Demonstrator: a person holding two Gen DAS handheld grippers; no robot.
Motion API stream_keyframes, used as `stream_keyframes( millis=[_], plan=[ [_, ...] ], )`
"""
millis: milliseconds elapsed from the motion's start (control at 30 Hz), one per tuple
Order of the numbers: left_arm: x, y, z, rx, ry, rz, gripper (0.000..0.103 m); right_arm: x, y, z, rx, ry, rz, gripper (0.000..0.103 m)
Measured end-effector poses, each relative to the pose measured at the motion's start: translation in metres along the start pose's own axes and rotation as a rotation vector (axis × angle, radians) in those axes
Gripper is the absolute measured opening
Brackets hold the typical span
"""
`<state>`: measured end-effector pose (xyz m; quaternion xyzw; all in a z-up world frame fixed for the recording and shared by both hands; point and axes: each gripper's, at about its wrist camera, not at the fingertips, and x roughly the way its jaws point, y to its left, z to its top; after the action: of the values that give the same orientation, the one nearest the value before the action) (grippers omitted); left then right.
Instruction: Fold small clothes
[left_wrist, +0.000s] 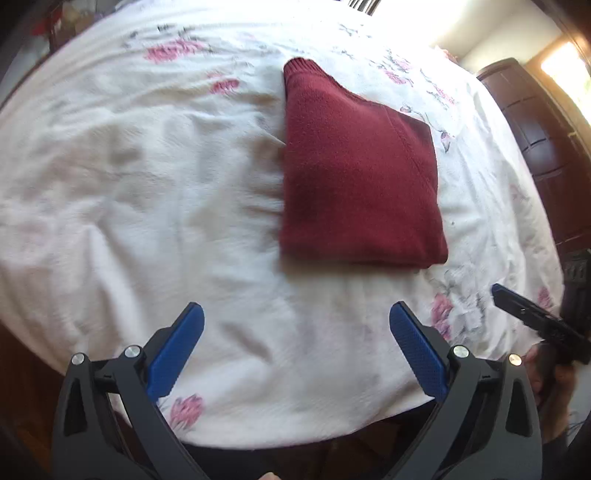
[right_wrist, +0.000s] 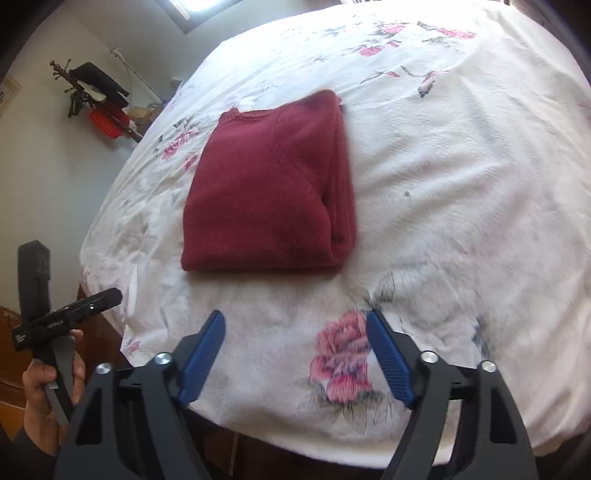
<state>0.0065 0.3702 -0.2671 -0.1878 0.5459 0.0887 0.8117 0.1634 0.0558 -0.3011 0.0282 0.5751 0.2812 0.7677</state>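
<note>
A dark red knitted sweater (left_wrist: 354, 173) lies folded into a compact rectangle on the white floral bedspread (left_wrist: 147, 166). The same folded sweater (right_wrist: 269, 188) shows in the right wrist view, its stacked layers along the right side. My left gripper (left_wrist: 295, 314) hovers above the bed's near edge, short of the sweater, open and holding nothing. My right gripper (right_wrist: 295, 321) is likewise open and empty, above a pink rose print, nearer than the sweater. The right gripper's body (left_wrist: 535, 317) appears at the right edge of the left wrist view, held by a hand.
A dark wooden wardrobe (left_wrist: 535, 122) stands past the bed's right side. A coat stand with dark clothing and a red basket (right_wrist: 99, 103) is by the wall at the left. A hand (right_wrist: 40, 384) grips the left tool. The bed's near edge (right_wrist: 295, 435) runs just below the fingers.
</note>
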Motion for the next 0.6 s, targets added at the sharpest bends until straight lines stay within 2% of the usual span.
stream_keyframes(
  millis=[67, 167, 200, 233, 300, 367, 433, 533, 600],
  plan=[
    [-0.026, -0.003, -0.023, 0.010, -0.048, 0.107, 0.100, -0.019, 0.009, -0.024, -0.003, -0.026, -0.082, 0.092],
    [-0.055, -0.010, -0.049, 0.030, -0.055, 0.237, 0.100, -0.044, 0.026, -0.057, -0.022, -0.061, -0.234, 0.095],
    [-0.067, -0.013, -0.055, 0.025, -0.057, 0.244, 0.100, -0.055, 0.034, -0.066, -0.039, -0.083, -0.288, 0.095],
    [-0.083, -0.014, -0.060, 0.021, -0.062, 0.218, 0.100, -0.069, 0.044, -0.074, -0.053, -0.124, -0.350, 0.095],
    [-0.120, -0.024, -0.070, 0.025, -0.117, 0.174, 0.100, -0.103, 0.062, -0.084, -0.075, -0.212, -0.452, 0.100],
    [-0.157, -0.039, -0.077, 0.044, -0.183, 0.164, 0.100, -0.140, 0.082, -0.091, -0.109, -0.292, -0.433, 0.099],
    [-0.188, -0.052, -0.080, 0.057, -0.199, 0.128, 0.100, -0.174, 0.097, -0.094, -0.137, -0.344, -0.388, 0.099],
    [-0.231, -0.072, -0.085, 0.097, -0.185, 0.093, 0.100, -0.213, 0.118, -0.093, -0.118, -0.335, -0.351, 0.099],
    [-0.262, -0.078, -0.091, 0.101, -0.258, 0.104, 0.100, -0.233, 0.131, -0.094, -0.128, -0.331, -0.328, 0.099]
  ],
)
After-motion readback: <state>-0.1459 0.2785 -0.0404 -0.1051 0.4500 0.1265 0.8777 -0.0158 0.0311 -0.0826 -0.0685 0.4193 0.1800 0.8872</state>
